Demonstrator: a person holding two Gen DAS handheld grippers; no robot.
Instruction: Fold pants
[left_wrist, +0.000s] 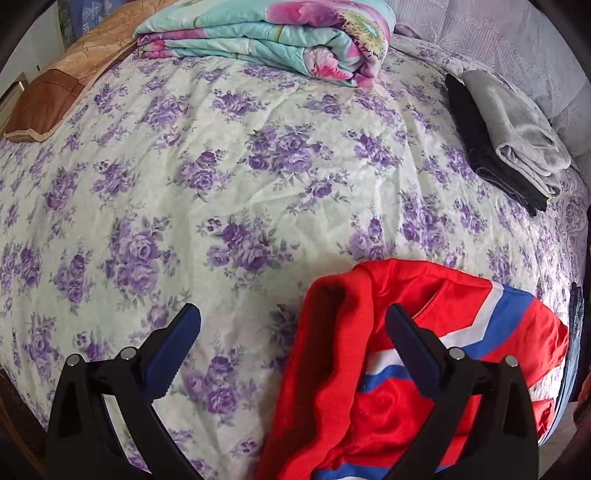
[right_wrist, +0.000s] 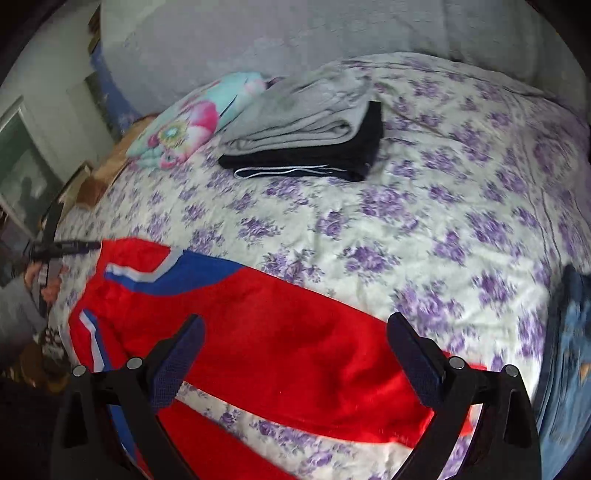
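Red pants (left_wrist: 332, 369) with blue and white stripes lie crumpled at the near edge of the bed. In the right wrist view the red pants (right_wrist: 295, 343) stretch across the bed, one leg under the fingers. My left gripper (left_wrist: 293, 317) is open and empty, its right finger over the red cloth. My right gripper (right_wrist: 295, 328) is open and empty just above a pant leg. The left gripper also shows at the far left of the right wrist view (right_wrist: 62, 249), beside the pants' striped end.
The bed has a purple-flowered sheet (left_wrist: 258, 166). A folded grey and black clothes stack (left_wrist: 506, 136) lies at the right, also in the right wrist view (right_wrist: 314, 140). A folded floral quilt (left_wrist: 277, 37) and brown pillow (left_wrist: 48, 107) lie at the back. Blue denim (right_wrist: 569, 350) lies at the right edge.
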